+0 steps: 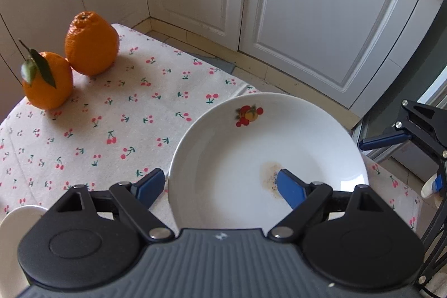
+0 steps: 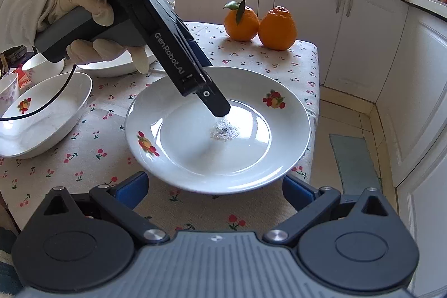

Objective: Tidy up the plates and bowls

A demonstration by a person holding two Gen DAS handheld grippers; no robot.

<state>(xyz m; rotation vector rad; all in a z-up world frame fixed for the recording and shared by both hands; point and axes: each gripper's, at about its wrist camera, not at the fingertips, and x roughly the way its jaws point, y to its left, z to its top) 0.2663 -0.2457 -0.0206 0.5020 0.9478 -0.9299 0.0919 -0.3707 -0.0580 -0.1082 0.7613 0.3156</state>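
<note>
A white plate (image 1: 268,147) with fruit prints and a brownish stain in its middle sits on the cherry-print tablecloth; it also shows in the right wrist view (image 2: 218,130). My left gripper (image 1: 220,186) is open and straddles the plate's near rim, one finger outside it, one over the inside. In the right wrist view the left gripper (image 2: 215,99) reaches down into the plate. My right gripper (image 2: 215,189) is open and empty, just short of the plate's near rim. A white bowl (image 2: 42,119) with a fruit print stands left of the plate.
Two oranges (image 1: 69,57) stand at the table's far corner, also in the right wrist view (image 2: 259,24). Another white bowl (image 2: 111,66) lies behind the gloved hand, and a cup (image 2: 8,94) at far left. White cabinets (image 1: 321,18) and tiled floor (image 2: 349,158) surround the table.
</note>
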